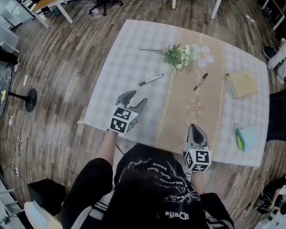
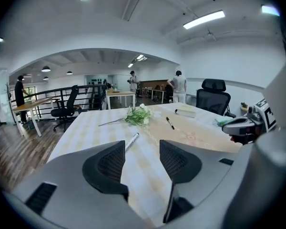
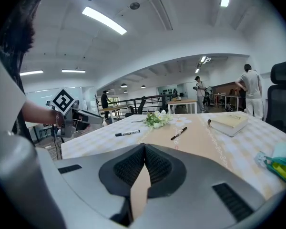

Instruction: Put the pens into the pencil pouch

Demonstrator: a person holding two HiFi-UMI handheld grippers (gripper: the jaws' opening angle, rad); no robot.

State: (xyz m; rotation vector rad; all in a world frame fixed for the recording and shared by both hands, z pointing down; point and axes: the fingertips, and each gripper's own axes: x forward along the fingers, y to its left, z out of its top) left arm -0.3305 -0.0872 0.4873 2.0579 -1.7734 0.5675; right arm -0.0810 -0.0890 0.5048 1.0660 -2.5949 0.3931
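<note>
Grey plastic with black ribbed pads, the left gripper (image 1: 135,98) (image 2: 142,149) holds its jaws apart with only tablecloth showing between them. It hangs over the near left part of the table, well short of the bunch of white flowers with green leaves (image 1: 179,56) (image 2: 138,116) (image 3: 157,119). The right gripper (image 1: 195,128) (image 3: 144,149) has its jaws pressed together on nothing. It sits over the tan floral runner (image 1: 190,113) at the person's edge, also well apart from the flowers.

Both pens lie loose on the square table under a pale checked cloth (image 1: 119,56). The white-barrelled marker with black ends (image 1: 151,79) (image 2: 132,140) (image 3: 127,133) rests slanted on the checked cloth, near the flowers, to their left and on the person's side of them. It lies between the flowers and the left gripper. The slim black pen (image 1: 200,81) (image 2: 169,123) (image 3: 179,133) lies slanted on the runner, near the flowers, slightly to their right and also on the person's side.

Farther right of the flowers lies a closed yellow-covered book (image 1: 243,83) (image 2: 186,109) (image 3: 231,122). Well apart from the flowers, toward the near right corner, a flat pale turquoise pouch (image 1: 251,136) (image 3: 283,152) lies with a green and yellow thing (image 1: 239,140) (image 3: 276,168) touching its left side. What that thing is I cannot tell.
</note>
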